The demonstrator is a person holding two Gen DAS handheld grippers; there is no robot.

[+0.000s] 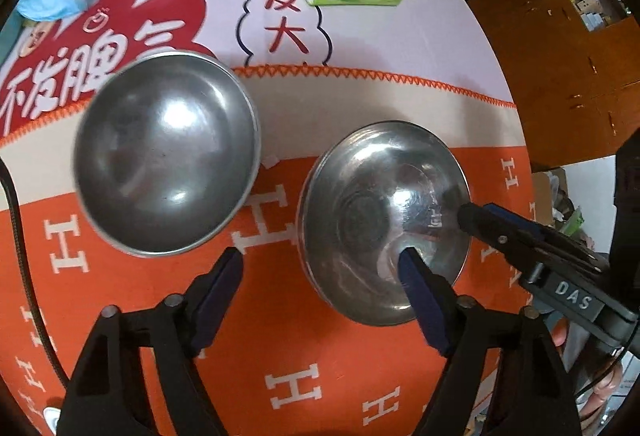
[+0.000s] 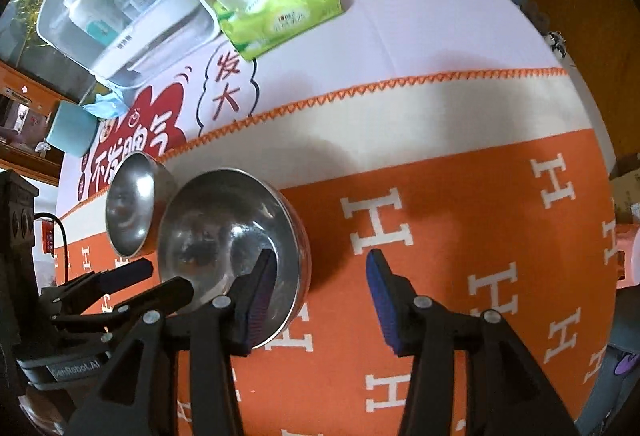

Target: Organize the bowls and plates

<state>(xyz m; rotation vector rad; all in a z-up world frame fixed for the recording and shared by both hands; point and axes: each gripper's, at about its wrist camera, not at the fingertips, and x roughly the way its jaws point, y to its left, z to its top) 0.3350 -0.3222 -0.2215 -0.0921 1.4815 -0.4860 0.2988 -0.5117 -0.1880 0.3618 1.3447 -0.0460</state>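
Both grippers, left & right, are held open, empty; near bowl rim should be pinched gently.

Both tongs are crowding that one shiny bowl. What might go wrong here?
1. The left tongs and right tongs each straddle the rim of the nearer steel bowl, so they may collide.
2. A smooth, curved rim could slip from the pads.
3. A nudge could knock it into the other bowl close beside it.
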